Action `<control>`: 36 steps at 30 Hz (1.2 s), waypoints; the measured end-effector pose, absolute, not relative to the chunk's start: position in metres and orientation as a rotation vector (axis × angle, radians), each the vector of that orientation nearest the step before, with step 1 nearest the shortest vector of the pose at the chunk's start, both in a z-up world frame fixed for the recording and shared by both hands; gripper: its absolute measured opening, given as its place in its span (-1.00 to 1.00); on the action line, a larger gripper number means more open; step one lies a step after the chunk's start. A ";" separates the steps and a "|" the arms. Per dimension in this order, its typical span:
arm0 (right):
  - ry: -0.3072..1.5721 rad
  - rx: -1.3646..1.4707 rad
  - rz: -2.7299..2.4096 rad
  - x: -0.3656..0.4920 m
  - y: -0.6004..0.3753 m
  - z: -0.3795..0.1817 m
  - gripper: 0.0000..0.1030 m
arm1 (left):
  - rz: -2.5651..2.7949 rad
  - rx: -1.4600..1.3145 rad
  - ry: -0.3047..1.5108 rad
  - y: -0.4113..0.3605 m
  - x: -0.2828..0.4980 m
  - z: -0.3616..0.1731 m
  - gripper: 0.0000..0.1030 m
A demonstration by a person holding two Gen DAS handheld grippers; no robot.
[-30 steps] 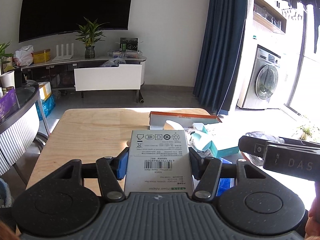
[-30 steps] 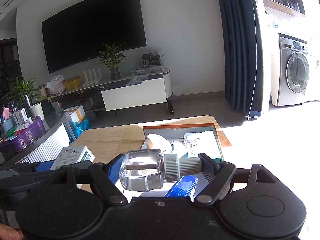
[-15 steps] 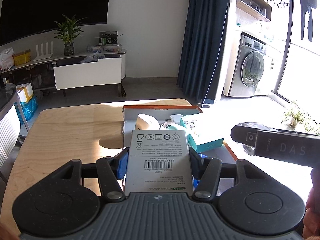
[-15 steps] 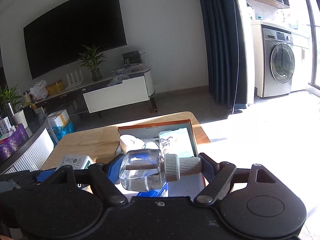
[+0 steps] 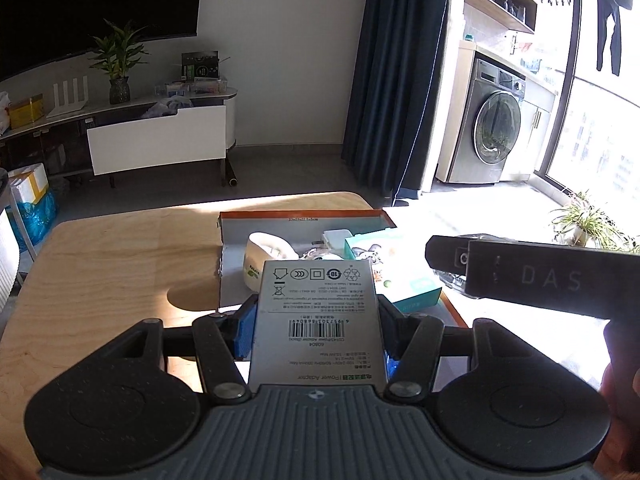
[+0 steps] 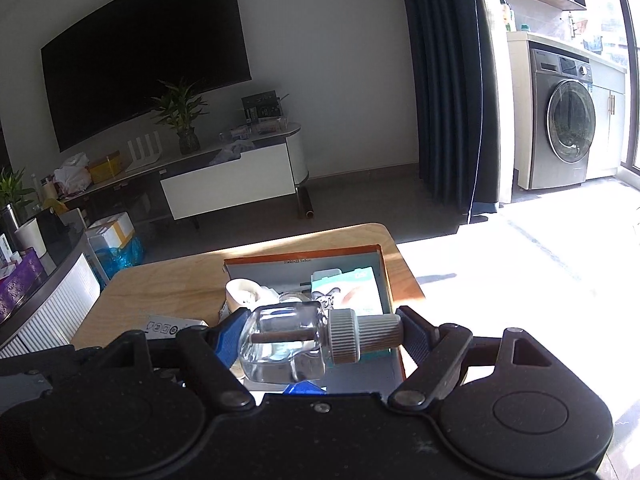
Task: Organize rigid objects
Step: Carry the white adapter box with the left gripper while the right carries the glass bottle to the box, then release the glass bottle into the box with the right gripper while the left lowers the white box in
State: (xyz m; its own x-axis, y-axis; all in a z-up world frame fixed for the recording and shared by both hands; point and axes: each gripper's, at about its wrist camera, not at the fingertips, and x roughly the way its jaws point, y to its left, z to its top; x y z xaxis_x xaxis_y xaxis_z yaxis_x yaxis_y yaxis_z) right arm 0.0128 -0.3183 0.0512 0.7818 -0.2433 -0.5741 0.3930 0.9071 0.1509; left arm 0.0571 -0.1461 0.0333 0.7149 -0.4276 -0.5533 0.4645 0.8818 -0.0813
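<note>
Left wrist view: The left gripper (image 5: 316, 320) is partly closed, its 2 blue pads clamped on the long sides of a grey adapter box (image 5: 316, 320). The box label faces the camera upside down; "Power Adapter", a barcode and a row of recycling and certification symbols can be read, the finer print cannot. The box is held above the near end of the orange-rimmed tray (image 5: 304, 216), which lies on the wooden table (image 5: 112, 264). A small printed strip on the tray's far wall is too small to read. Inside the tray lie a white round container (image 5: 266, 248) with a green mark, a white plug (image 5: 336, 238) and a teal-and-white carton (image 5: 400, 280). To the right of the tray, a dark bar of the other tool shows the letters "DAS" (image 5: 552, 278); this marking appears in this view only.

Right wrist view: The right gripper (image 6: 320, 336) stands wide, its pads pressing end to end on a clear glass bottle (image 6: 286, 344) with a ribbed white cap, lying sideways. The bottle, seen only here, hangs above the tray's (image 6: 304, 254) near end. Left of the tray, the adapter box (image 6: 168, 326) shows only its symbol row.
</note>
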 end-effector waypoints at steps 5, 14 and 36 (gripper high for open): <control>0.591 0.267 -0.336 0.028 -0.323 0.051 0.82 | -0.505 0.067 0.609 -0.152 0.065 0.032 0.15; 0.625 0.262 -0.322 0.055 -0.332 0.044 0.82 | -0.538 0.080 0.637 -0.162 0.079 0.027 0.15; 0.601 0.250 -0.270 0.114 -0.354 0.040 0.89 | -0.587 0.050 0.687 -0.173 0.110 0.013 0.15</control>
State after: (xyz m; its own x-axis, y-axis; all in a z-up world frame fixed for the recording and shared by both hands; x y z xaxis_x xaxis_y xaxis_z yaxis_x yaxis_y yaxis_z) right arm 0.1141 -0.3541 0.0396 0.7916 -0.1761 -0.5851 0.3201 0.9352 0.1516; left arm 0.1102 -0.1728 0.0135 0.6191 -0.4940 -0.6104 0.5261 0.8381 -0.1447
